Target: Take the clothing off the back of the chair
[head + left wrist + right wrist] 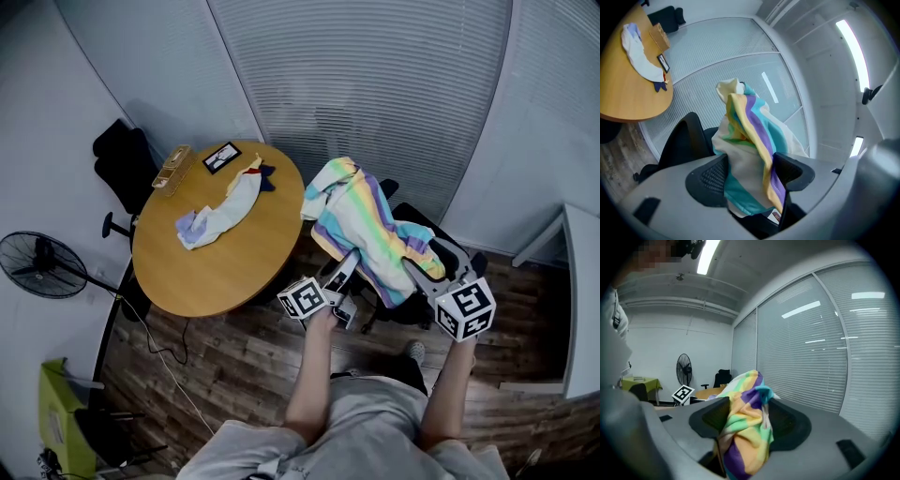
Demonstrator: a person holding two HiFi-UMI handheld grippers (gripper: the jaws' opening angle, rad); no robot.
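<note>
A pastel rainbow-striped garment (pixel 361 225) hangs over the back of a black office chair (pixel 450 251) beside the round table. Both grippers reach into its near edge. My left gripper (pixel 345 270) has a fold of the garment (pixel 750 136) hanging between its jaws (pixel 750 177); the jaws stand wide and the cloth lies loosely between the pads. My right gripper (pixel 424 272) has a thick bunch of the garment (pixel 747 394) filling the gap between its pads (pixel 746 422), which press on it.
A round wooden table (pixel 216 267) on the left carries a white cloth (pixel 225 211), a small box (pixel 173 169) and a black frame (pixel 221 157). Behind it stands another black chair (pixel 127 159). A floor fan (pixel 42 265) is far left, a white desk (pixel 581 300) right.
</note>
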